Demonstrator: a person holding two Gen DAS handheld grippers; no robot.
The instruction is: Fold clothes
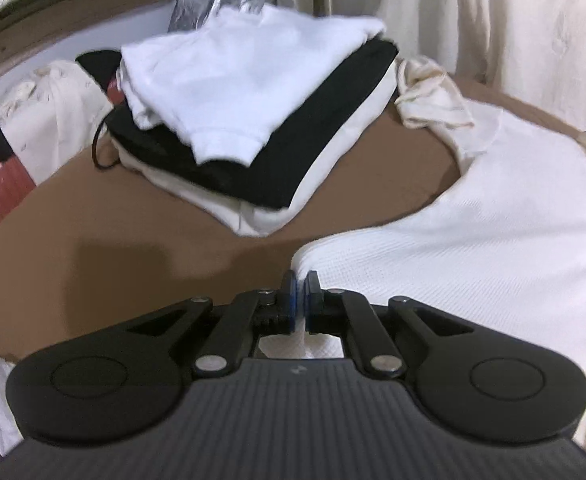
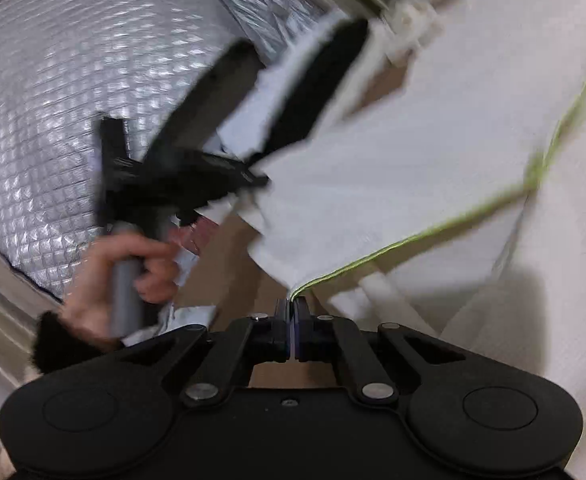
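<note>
The white shirt (image 1: 473,240) lies on the brown table (image 1: 133,232), at 3 o'clock in the left view. The left gripper (image 1: 300,300) is clamped on its edge. The right gripper (image 2: 291,312) pinches the green-trimmed hem (image 2: 413,236). A folded stack (image 1: 253,120) sits at 12 o'clock.

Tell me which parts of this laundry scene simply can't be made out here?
- Left wrist view: the white garment runs past the right edge; its shape is unknown.
- Left wrist view: the stack's lower layers are covered.
- Right wrist view: the other gripper is motion-blurred.
</note>
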